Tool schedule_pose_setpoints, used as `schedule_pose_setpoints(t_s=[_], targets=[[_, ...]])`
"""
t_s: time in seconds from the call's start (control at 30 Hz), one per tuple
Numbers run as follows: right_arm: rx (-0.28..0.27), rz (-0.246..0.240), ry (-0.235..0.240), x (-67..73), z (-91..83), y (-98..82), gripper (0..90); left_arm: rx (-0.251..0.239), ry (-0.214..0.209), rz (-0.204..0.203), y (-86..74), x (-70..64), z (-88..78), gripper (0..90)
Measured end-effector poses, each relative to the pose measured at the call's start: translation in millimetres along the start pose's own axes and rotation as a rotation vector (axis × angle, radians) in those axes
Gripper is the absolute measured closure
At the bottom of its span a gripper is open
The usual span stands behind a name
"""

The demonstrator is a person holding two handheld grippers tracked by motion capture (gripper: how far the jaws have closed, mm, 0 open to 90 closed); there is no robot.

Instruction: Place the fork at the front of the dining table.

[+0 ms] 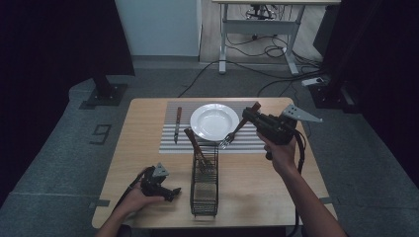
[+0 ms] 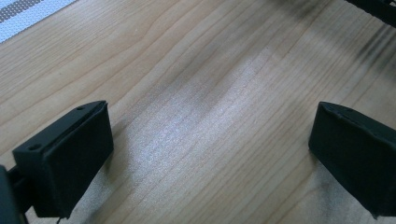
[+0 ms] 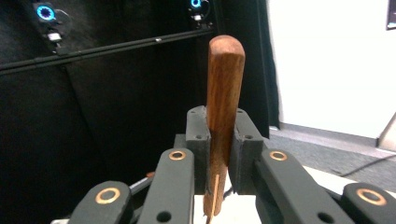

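Observation:
My right gripper (image 1: 248, 116) hangs above the right side of a white plate (image 1: 196, 124), shut on the wooden handle of a fork (image 1: 231, 135). The fork slants down to the left, its tines just off the plate's front right rim. In the right gripper view the handle (image 3: 225, 79) stands upright, pinched between the two pads of the right gripper (image 3: 219, 140). My left gripper (image 1: 172, 192) rests in a hand at the table's front left, open, with bare wood between its jaws (image 2: 210, 149).
A black wire cutlery basket (image 1: 205, 190) stands at the front middle, with wooden-handled utensils (image 1: 194, 144) leaning out of it. A knife (image 1: 178, 123) lies left of the plate on a striped placemat (image 1: 167, 144). Cables and desk legs lie on the floor beyond the table.

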State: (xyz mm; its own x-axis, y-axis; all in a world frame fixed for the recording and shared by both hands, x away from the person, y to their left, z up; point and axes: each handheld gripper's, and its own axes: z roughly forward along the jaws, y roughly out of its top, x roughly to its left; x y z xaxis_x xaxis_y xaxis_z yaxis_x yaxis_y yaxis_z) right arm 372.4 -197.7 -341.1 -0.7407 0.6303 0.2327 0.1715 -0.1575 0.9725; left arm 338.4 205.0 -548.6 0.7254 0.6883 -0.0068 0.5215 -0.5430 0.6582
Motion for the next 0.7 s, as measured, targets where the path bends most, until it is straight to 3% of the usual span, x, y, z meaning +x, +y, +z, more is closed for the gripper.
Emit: schedule_pose_setpoints(t_s=[0.7], targets=[[0.119,0.010,-0.107,-32.2,4.8,-21.3,80.3,0.000,-0.001,0.001,-0.2,0.1,-0.3,0.0]])
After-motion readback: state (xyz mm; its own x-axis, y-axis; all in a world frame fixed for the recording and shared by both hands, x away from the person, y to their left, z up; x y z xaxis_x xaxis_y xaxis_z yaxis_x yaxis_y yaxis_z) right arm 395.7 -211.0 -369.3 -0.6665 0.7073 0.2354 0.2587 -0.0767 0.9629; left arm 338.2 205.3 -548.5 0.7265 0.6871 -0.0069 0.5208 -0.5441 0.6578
